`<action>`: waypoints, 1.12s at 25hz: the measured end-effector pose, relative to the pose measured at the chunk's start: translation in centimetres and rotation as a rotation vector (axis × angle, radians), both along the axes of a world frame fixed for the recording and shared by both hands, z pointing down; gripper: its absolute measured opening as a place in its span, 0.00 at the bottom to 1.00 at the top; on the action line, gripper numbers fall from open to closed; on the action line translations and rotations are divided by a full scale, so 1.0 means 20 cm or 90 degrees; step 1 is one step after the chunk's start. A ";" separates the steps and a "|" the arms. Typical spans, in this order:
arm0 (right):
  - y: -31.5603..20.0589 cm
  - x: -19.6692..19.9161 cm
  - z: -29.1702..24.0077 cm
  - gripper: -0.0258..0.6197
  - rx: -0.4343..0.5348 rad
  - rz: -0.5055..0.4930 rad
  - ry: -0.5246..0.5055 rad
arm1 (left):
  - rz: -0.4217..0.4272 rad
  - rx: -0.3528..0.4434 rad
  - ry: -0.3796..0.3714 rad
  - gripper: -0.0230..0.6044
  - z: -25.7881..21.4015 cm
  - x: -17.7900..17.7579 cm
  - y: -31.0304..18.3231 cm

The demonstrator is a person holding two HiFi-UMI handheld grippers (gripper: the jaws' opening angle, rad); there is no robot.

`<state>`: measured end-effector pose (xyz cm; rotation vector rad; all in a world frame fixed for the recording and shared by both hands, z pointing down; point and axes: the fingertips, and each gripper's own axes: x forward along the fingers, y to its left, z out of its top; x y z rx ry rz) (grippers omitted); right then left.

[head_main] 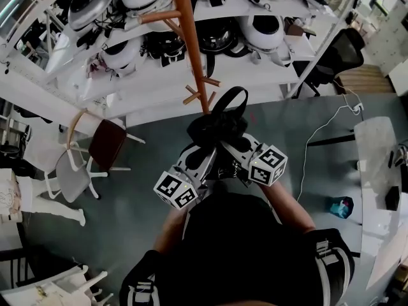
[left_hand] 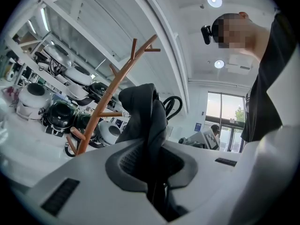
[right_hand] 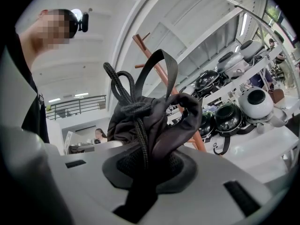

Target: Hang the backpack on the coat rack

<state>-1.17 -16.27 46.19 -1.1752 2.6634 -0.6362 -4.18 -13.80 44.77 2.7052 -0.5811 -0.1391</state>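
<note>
1. My left gripper (left_hand: 151,170) has its jaws clenched on a fold of the black backpack (left_hand: 143,111). The fabric sticks straight up out of the gap between them.
2. My right gripper (right_hand: 147,170) is grasping a bunched wad of the same backpack. The black drawstring cord (right_hand: 123,86) runs down into the gap between its jaws along with the cloth.
3. So the bag hangs between the two sets of jaws, which sit close together with their tips angled toward each other. Its carry loop (head_main: 231,101) stands up just past the tips.
4. The coat rack (head_main: 191,50), an orange-brown wooden pole with pegs, is right beyond the jaw tips. The loop is just beside the lower pegs, but honestly I can't tell whether it touches one.
5. Farther out past the rack there's white shelving (head_main: 159,69) loaded with round black and white units (head_main: 264,30).
</note>
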 end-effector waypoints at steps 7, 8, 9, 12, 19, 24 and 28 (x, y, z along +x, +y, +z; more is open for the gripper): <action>-0.07 0.00 0.01 0.17 -0.005 0.014 -0.007 | 0.012 0.001 -0.015 0.12 0.01 0.00 -0.07; -0.07 0.00 0.02 0.17 -0.005 0.016 -0.009 | 0.015 0.003 -0.020 0.12 0.02 0.00 -0.07; -0.07 0.00 0.02 0.17 -0.005 0.018 -0.011 | 0.019 0.006 -0.025 0.12 0.02 0.00 -0.07; -0.07 -0.01 0.02 0.17 -0.002 0.029 -0.025 | 0.030 0.012 -0.033 0.12 0.01 -0.01 -0.08; -0.12 0.03 0.02 0.17 0.000 0.036 -0.038 | 0.041 0.016 -0.039 0.12 0.02 0.03 -0.13; -0.18 0.08 0.04 0.17 -0.009 0.017 -0.038 | 0.027 0.019 -0.051 0.12 0.04 0.08 -0.18; -0.25 0.12 0.05 0.16 -0.010 -0.014 -0.032 | -0.003 0.013 -0.049 0.12 0.05 0.12 -0.24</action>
